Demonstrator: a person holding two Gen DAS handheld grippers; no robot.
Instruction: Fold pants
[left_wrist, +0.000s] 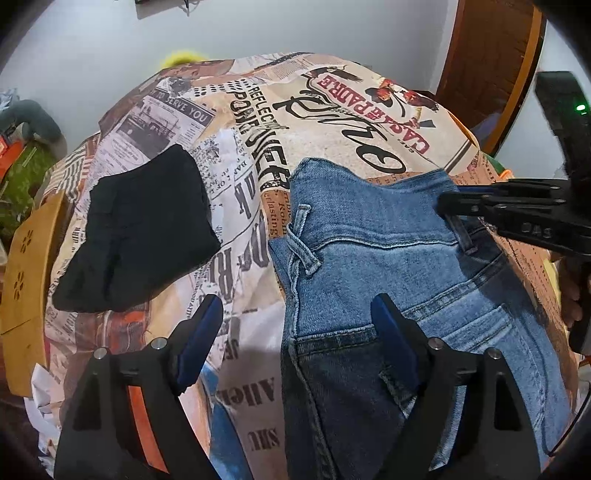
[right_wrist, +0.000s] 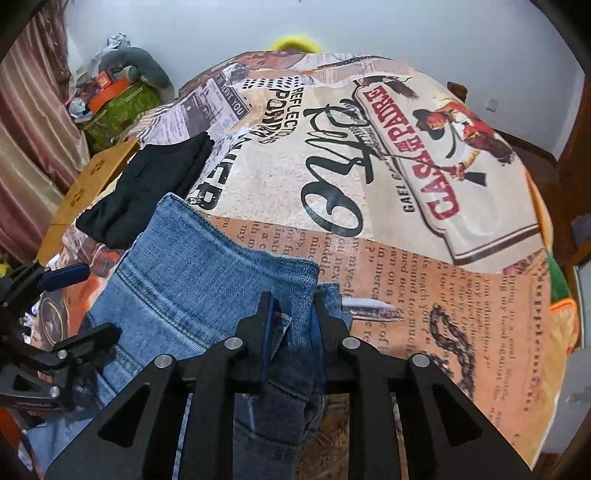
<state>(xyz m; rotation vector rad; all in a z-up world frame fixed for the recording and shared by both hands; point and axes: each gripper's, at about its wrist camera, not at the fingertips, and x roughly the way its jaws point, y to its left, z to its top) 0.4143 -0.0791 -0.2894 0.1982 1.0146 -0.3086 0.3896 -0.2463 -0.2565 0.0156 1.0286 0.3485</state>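
Jeans: the blue denim jeans lie spread on a surface covered by a printed cloth; whether a counter or a bed is under the cloth cannot be told. A folded-over part shows the paler inner side across the far portion, and a back pocket and belt loops are seen nearer to the cameras.

Left claw: the left claw stands wide open above the near left edge of the jeans. Its right finger is over the denim near the back pocket, its left finger is over the bare cloth just beside the jeans. It grips nothing; whether the right finger touches the denim cannot be told.

Right claw: the right claw is nearly closed, and a fold of denim at the right edge of the jeans is pinched between its two fingers. In the left wrist view it reaches in from the right side and meets the jeans near a belt loop at the far right edge.

Black garment: a folded black garment lies on the cloth to the left of the jeans. From the left camera it lies apart from them; from the right camera its corner is just beside their far left corner.

Wooden board: a light wooden board is past the left edge of the cloth, farther from the jeans than the black garment.
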